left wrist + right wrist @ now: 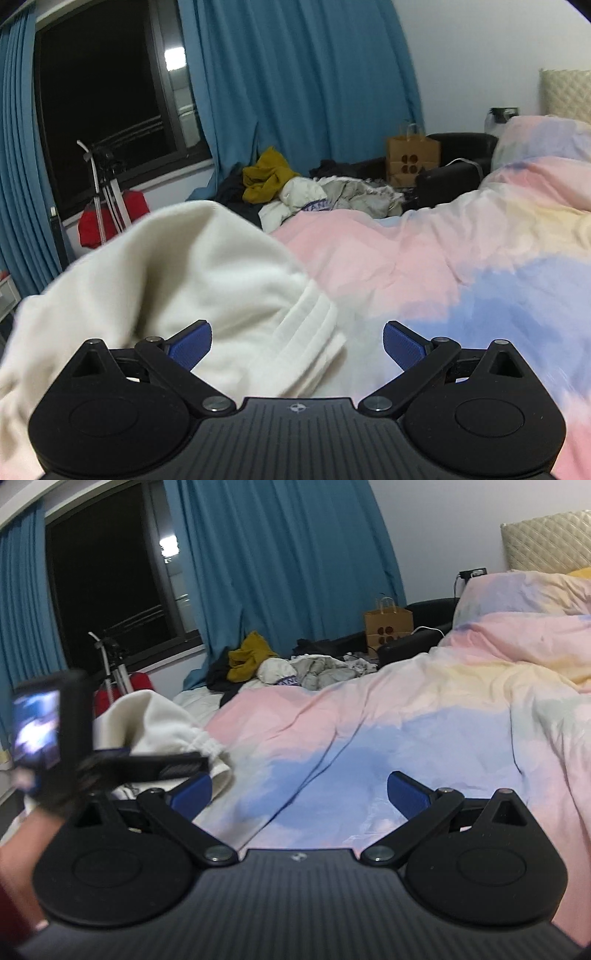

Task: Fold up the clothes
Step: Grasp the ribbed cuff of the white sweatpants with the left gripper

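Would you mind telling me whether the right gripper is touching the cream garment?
Apart. In the right wrist view, the right gripper stands open over bare duvet; the cream garment lies off to its left.

cream garment (pixel 177 273), pastel duvet (pixel 424 258), blue curtains (pixel 295 92)

We see 2 low fisheye views looking across the bed toward the window (pixel 107 110) and blue curtains (pixel 295 85). Our left wrist view sits close over the cream garment (pixel 192 273); our right wrist view sits further right. Both share the duvet (pixel 424 709), the clothes pile (pixel 314 670) and the paper bag (pixel 388 626).
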A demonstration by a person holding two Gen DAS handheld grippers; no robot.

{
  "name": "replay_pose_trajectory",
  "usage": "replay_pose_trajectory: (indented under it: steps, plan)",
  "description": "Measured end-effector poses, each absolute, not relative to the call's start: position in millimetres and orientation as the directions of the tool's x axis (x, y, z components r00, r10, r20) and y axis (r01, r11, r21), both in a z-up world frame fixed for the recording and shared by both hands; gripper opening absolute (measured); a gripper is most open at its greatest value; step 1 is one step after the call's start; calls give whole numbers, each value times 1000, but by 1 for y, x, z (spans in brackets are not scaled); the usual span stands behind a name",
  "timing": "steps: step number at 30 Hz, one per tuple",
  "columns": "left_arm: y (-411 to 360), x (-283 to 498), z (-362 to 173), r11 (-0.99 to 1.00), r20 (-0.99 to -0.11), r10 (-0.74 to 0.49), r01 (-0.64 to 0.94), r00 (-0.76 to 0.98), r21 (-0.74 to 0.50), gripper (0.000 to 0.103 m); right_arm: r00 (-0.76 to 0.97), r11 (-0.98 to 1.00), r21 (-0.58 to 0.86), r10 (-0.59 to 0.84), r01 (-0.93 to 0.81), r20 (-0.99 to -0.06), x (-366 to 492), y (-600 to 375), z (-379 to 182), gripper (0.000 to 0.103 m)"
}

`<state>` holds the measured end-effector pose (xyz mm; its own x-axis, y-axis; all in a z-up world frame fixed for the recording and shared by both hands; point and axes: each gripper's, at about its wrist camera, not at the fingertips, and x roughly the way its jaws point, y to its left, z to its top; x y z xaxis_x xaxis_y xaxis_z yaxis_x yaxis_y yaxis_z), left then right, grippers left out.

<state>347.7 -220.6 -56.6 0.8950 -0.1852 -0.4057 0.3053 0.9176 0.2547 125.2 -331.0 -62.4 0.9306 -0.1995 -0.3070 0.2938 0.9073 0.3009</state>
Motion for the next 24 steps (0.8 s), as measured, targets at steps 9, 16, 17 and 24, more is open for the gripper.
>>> replay_pose_trajectory:
  steps: [9,16,17,24]
  plan:
    - [-258,443,-91,957,-499,-12,154,867,245,64,915,890,326,-201,320,-351,142,-339,-86,103]
    - [-231,405,-46,979,-437,-55,134,898,153,33,921,909,288,-198,300,-335,142,-330,-88,103]
    - [-224,393,-35,981,-423,-68,139,903,139,33,924,913,286,-191,291,-332,141,-329,-87,103]
    - [-126,288,53,988,-301,-152,146,941,-43,31,948,943,271,-109,193,-299,131,-315,-73,103]
